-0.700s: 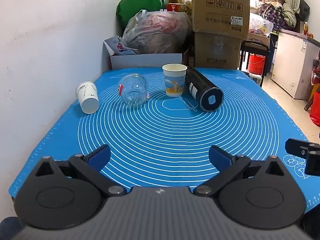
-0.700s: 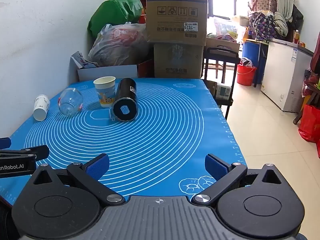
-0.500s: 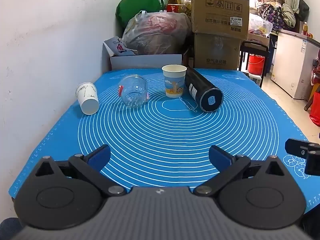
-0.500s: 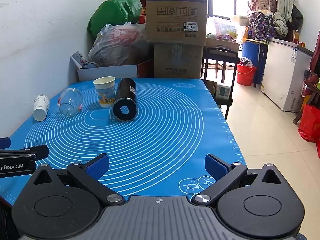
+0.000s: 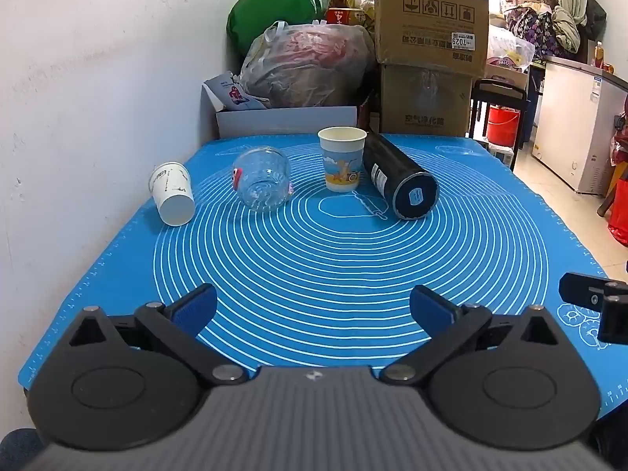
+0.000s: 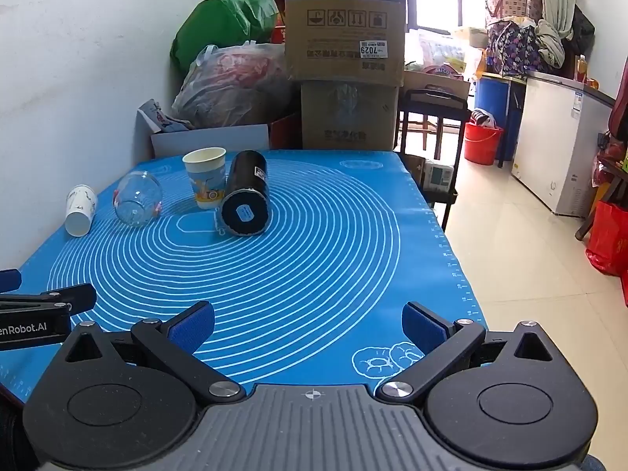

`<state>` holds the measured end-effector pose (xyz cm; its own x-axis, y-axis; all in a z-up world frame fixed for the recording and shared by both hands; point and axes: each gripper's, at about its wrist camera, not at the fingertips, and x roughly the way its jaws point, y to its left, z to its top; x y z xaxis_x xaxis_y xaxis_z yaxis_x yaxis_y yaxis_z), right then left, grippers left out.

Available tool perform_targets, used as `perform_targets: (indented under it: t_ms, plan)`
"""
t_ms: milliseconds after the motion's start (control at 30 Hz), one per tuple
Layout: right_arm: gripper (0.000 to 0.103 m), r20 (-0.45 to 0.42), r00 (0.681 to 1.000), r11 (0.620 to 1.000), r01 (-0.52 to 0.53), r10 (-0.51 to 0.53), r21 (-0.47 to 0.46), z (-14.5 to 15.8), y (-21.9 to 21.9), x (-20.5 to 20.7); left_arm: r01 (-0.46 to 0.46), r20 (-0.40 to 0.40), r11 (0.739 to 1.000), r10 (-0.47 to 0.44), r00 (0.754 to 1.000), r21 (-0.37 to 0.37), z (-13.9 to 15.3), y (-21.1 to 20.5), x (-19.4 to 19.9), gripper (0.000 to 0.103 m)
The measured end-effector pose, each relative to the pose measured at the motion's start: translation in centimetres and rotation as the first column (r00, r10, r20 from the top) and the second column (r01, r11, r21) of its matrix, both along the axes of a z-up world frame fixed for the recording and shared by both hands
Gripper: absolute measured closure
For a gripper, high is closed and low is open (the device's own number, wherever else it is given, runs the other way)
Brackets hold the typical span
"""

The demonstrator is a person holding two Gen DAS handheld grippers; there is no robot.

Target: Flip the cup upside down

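Both grippers [image 5: 313, 308] [image 6: 308, 324] & cup [image 5: 342, 159] unmoved, same spots.

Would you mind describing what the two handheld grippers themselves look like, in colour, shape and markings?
Both look alike: the left gripper and right gripper each have a ribbed grey body with a small crosshair mark, two round black discs, and black linkage bars with silver pivot pins carrying blue-padded jaws. Seen from the right wrist view, the left gripper's side bears white lettering ending "enRobot.AI". No cables or sleeves show.

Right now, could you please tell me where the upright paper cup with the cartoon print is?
The upright cartoon-print paper cup stands at the far middle of the blue silicone mat, between the clear glass jar lying to its left and the black cylindrical bottle lying close on its right.
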<state>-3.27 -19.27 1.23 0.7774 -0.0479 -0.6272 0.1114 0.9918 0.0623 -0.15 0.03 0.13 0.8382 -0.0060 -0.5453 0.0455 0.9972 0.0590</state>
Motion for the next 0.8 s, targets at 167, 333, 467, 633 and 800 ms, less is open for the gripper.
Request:
perform_targets:
  t_ms: [167, 333, 467, 633, 800]
  plan:
    - [0.000, -0.002, 1.000, 1.000, -0.003, 0.003, -0.003, 0.20, 0.24, 0.02, -0.004, 0.000, 1.000, 0.004, 1.000, -0.001, 0.02, 0.13, 0.04, 0.000]
    - [0.000, -0.002, 1.000, 1.000, -0.007, 0.007, -0.004, 0.20, 0.27, -0.06, -0.009, 0.005, 1.000, 0.009, 1.000, 0.000, 0.07, 0.27, 0.08, 0.000]
    - [0.000, -0.001, 1.000, 1.000, -0.008, 0.008, -0.005, 0.25, 0.27, -0.06, -0.012, 0.008, 1.000, 0.012, 1.000, 0.002, 0.14, 0.23, 0.09, 0.000]
    - [0.000, 0.000, 1.000, 1.000, -0.008, 0.008, -0.007, 0.29, 0.28, -0.14, -0.013, 0.014, 1.000, 0.013, 1.000, 0.004, 0.21, 0.23, 0.09, 0.000]
    - [0.000, 0.000, 1.000, 1.000, -0.009, 0.009, -0.006, 0.29, 0.30, -0.12, -0.013, 0.023, 1.000, 0.013, 1.000, 0.020, 0.10, -0.05, -0.01, 0.000]
